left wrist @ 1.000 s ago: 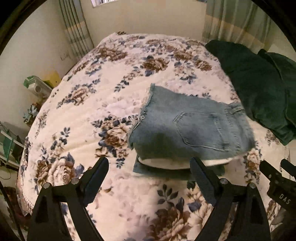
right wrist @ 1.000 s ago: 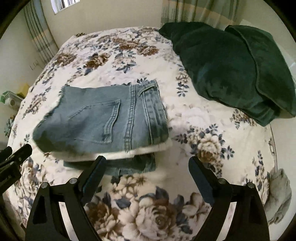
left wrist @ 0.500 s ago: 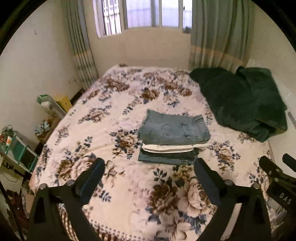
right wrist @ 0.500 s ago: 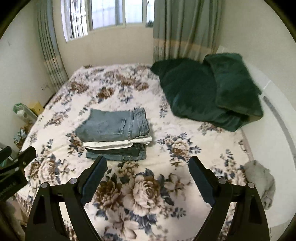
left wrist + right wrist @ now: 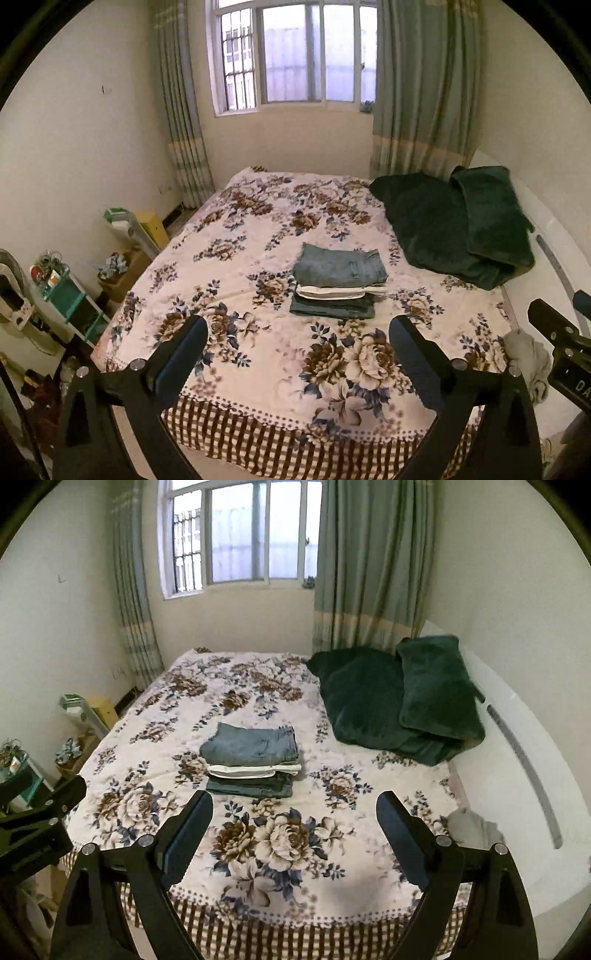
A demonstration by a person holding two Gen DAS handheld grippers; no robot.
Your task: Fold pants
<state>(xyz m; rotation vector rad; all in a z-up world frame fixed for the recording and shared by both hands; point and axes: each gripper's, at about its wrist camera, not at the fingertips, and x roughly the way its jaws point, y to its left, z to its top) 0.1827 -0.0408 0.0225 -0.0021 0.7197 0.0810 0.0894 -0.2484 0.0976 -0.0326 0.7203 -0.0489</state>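
Note:
A stack of three folded garments lies in the middle of the floral bed [image 5: 258,236] [image 5: 166,716]: light blue denim shorts [image 5: 338,267] [image 5: 251,744] on top, a white piece under them, darker denim at the bottom. My left gripper [image 5: 299,332] is open and empty, well back from the stack, above the bed's front edge. My right gripper [image 5: 295,806] is open and empty too, at a like distance. Each gripper shows at the edge of the other's view.
A dark green blanket and pillow [image 5: 461,225] [image 5: 399,698] lie at the bed's right. A grey cloth [image 5: 524,350] [image 5: 472,827] sits at the front right corner. Shelves and clutter [image 5: 55,291] stand along the left wall. A window with curtains is behind.
Both grippers have pulled far back and up from the stack; the view has widened from a close look at the shorts to the whole bed and room. The stack has not moved.

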